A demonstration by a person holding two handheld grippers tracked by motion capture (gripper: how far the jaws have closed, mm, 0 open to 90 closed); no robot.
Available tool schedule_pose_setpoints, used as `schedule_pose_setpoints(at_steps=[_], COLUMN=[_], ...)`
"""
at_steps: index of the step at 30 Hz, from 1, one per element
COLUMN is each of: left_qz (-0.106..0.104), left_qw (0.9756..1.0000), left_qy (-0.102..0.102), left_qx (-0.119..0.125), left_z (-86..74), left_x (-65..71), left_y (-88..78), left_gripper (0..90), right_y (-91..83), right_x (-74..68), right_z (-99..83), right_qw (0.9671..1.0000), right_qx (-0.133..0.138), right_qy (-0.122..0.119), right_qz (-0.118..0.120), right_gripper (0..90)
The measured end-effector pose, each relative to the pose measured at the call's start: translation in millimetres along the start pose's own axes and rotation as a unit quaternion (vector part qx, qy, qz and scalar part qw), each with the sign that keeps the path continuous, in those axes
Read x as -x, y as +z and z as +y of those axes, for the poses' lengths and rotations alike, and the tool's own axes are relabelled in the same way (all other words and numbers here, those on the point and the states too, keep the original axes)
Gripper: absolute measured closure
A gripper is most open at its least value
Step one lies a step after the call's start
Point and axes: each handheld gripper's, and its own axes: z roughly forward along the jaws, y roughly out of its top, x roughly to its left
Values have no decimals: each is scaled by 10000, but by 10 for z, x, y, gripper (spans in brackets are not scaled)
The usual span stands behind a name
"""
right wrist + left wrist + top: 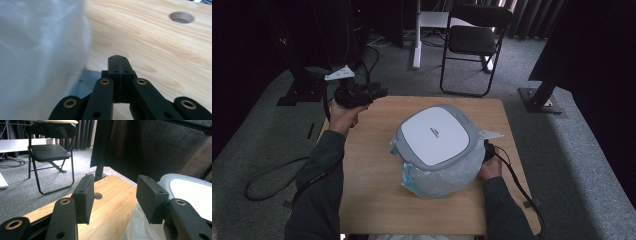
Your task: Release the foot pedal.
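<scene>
Wooden table, bagged white-lidded appliance

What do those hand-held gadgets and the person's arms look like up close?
Each hand carries a black gadget. The left gripper has two flat rectangular black jaws on jointed black links with brass-ringed pivot holes; the right gripper is built the same. A light grey three-cornered plate tops the left one, and a black cable trails away. The person wears dark grey-green long sleeves.

A small dark logo is printed at the centre of the white lid; its characters are too small to be read.
</scene>
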Motion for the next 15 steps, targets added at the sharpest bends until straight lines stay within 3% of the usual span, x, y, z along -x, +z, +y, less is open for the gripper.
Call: schedule_pose_setpoints(at_steps=[7, 12, 15], left_qz=[264, 532, 719], left_qw=[9995, 9983, 9971], left_qy=[49, 61, 97], left_qx=[134, 215, 209], left_z=[-142, -331, -447], left_x=[-9, -4, -2], left_y=[-103, -171, -203], left_gripper=[482, 480, 480], right_y=[-61, -79, -65], right_x=[92, 225, 296], right_z=[-131, -277, -334], right_qw=[9972, 9929, 9905], right_qx=[-262, -372, -434], right_qy=[-88, 190, 379], right_qz=[-691, -1114, -1250], right_gripper=[900, 896, 847])
